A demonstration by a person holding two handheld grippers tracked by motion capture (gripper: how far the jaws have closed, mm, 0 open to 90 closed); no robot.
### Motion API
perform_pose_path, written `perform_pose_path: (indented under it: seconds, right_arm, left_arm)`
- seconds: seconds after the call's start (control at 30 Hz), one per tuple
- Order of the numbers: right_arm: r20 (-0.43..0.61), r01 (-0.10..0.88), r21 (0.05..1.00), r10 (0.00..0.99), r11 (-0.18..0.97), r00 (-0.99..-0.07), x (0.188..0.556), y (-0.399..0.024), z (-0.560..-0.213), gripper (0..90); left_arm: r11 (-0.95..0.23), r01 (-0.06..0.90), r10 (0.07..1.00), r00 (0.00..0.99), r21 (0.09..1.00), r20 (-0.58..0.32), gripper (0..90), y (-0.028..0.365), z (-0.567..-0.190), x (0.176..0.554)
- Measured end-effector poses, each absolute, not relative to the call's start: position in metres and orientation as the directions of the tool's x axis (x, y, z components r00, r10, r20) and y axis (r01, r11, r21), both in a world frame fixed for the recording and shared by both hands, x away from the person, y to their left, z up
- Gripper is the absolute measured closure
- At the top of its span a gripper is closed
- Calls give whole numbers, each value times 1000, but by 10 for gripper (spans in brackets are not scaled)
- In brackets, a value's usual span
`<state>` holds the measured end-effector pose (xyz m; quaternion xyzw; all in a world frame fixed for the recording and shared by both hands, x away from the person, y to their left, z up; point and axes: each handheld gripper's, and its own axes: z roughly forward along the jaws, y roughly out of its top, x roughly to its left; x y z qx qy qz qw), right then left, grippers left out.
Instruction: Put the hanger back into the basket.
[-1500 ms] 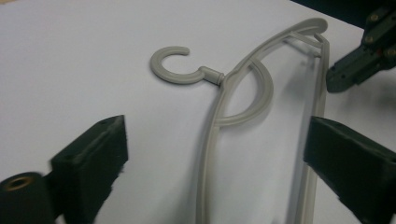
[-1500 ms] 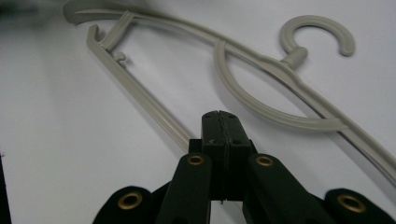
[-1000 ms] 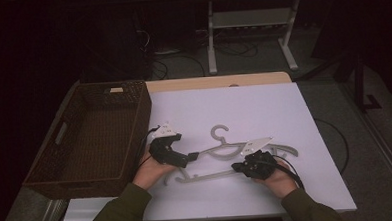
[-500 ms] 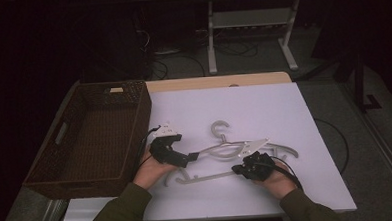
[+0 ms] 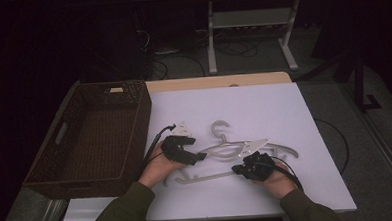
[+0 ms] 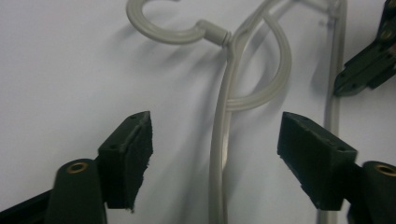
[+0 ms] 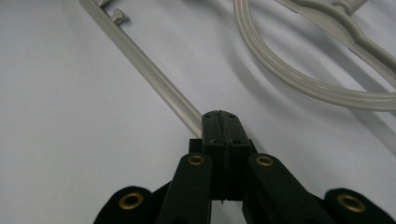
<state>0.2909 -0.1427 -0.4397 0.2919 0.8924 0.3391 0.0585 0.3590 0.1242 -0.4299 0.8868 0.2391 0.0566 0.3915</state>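
A pale, see-through plastic hanger [image 5: 219,127] lies in the middle of the white table [image 5: 264,105], its hook pointing away from me. My left gripper [image 5: 202,156] is at the hanger's left side. In the left gripper view its jaws straddle one arm of the hanger [image 6: 227,88]; they have just been closing, but the pads [image 6: 137,140] stand clear of the arm. My right gripper [image 5: 235,170] is at the lower bar. In the right gripper view that gripper [image 7: 220,116] is shut, with the bar of the hanger [image 7: 149,70] running into its tips.
A dark wicker basket [image 5: 140,120], with nothing in it, stands along the table's left side. A second flat pale piece [image 5: 250,146] lies across the hanger near my right hand. Cables and a metal stand [image 5: 250,33] are on the floor beyond the far edge.
My left gripper has moved right, over the hanger's arm, and its jaws have narrowed. The right gripper and the hanger have stayed in place.
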Motion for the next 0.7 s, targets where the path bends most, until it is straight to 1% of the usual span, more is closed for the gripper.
perform_pose_path:
  seconds: [0.1,0.17,0.2,0.27,0.3,0.4,0.7]
  right_arm:
    - [95,483,639,562,599,-822,291,-143,-440,897]
    - [95,483,639,562,599,-822,291,-143,-440,897]
    - [95,484,639,563,598,-821,291,-143,-440,897]
    - [95,484,639,563,598,-821,291,-143,-440,897]
    - [94,483,639,562,599,-822,291,-143,-440,897]
    - [92,479,642,559,599,-824,291,-143,-440,897]
    - [101,489,643,567,590,-817,290,-143,-440,897]
  left_arm:
    - [-589,382,462,882,712,-91,392,118,-433,360]
    - [-625,364,446,893,691,-67,442,116,-435,361]
    - [-621,369,451,890,691,-71,466,113,-436,361]
    - [-624,367,444,893,690,-73,509,110,-438,361]
    - [-644,350,432,900,680,-55,523,110,-438,363]
    - [-639,353,431,900,684,-62,581,105,-439,363]
    - [-669,329,407,913,666,-42,677,99,-439,364]
